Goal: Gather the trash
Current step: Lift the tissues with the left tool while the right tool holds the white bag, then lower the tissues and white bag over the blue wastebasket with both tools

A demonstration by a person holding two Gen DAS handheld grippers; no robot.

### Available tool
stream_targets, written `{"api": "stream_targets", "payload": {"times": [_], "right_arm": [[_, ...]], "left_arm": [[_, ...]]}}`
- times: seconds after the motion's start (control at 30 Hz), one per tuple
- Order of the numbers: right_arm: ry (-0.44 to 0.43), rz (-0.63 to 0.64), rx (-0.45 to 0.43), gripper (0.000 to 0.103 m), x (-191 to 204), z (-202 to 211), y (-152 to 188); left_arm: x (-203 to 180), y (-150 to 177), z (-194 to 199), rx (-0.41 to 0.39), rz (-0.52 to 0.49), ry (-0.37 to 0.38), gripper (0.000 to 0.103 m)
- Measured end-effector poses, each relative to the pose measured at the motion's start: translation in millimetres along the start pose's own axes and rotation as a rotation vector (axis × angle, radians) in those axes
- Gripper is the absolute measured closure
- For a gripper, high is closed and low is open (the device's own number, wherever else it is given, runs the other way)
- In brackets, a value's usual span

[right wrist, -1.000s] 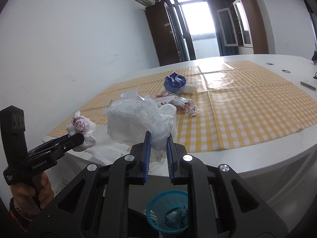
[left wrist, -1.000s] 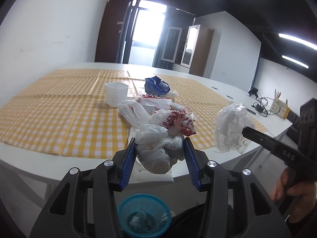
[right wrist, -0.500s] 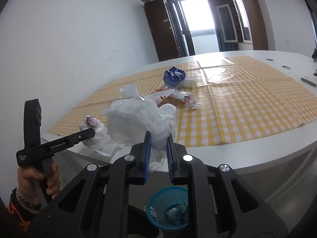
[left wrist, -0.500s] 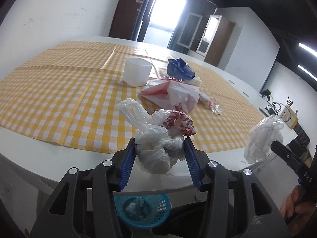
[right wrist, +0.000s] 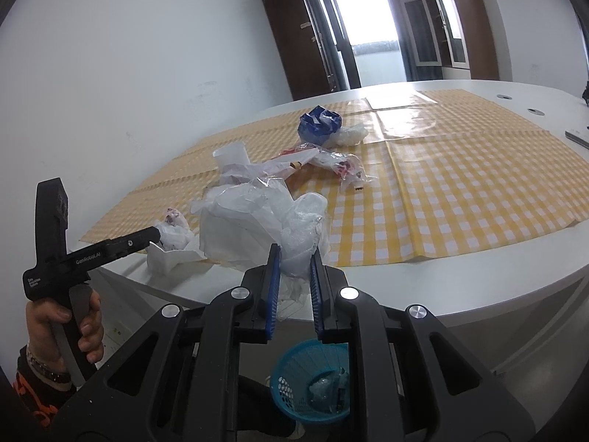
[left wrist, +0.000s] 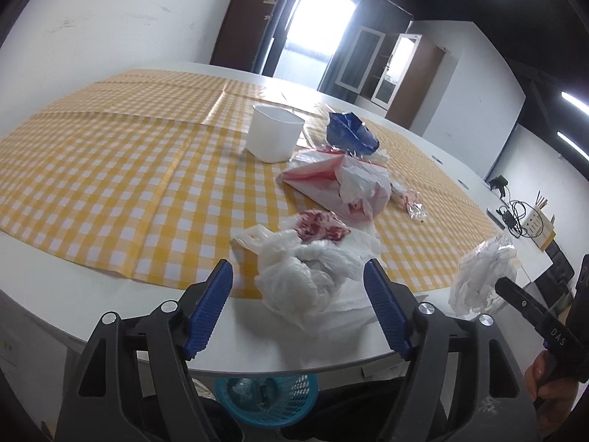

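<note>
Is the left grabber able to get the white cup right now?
Probably not yet. The left gripper, jaws opening, has a crumpled white bag between them, and the white cup sits farther back on the checked cloth.

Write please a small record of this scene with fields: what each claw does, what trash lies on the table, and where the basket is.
left claw: jaws opening, white bag bundle between them, pads clear of it
right claw: shut on clear plastic bag
table: yellow checked cloth, white cup, blue wrapper, pink-white bag
basket: blue, on the floor below the table edge, some trash inside
</note>
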State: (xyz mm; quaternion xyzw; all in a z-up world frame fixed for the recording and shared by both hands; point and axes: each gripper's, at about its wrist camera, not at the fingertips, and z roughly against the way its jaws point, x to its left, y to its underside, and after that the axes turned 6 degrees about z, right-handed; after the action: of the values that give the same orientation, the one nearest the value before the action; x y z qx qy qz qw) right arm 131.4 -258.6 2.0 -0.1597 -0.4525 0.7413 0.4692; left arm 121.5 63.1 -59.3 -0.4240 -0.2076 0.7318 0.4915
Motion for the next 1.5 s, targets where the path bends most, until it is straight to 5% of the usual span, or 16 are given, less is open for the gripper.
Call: {"api": "stream_targets", "payload": {"times": [0.43,0.63,1.17,1.5], "right_arm": [[-0.001,0.009,0.034,0.088,2,-9,6],[-0.002,-0.005,0.038,0.088,-2,-10,6],[-0.017,0.007,-0.01,0.088,11,17,-1],[-0.04,0.054,-0.035,0.089,36,46,1]], "left_arm": [[-20,-14,-26,0.039,-0.104,-0.009,0.031],[-26,-15,-35,0.051,-0.149,-0.067,0.055],[-24,-34,42,-0.095,-0.061,0.049,0.056],[-41,-1,100,-0.119,-0.097,0.094,0.056]]}}
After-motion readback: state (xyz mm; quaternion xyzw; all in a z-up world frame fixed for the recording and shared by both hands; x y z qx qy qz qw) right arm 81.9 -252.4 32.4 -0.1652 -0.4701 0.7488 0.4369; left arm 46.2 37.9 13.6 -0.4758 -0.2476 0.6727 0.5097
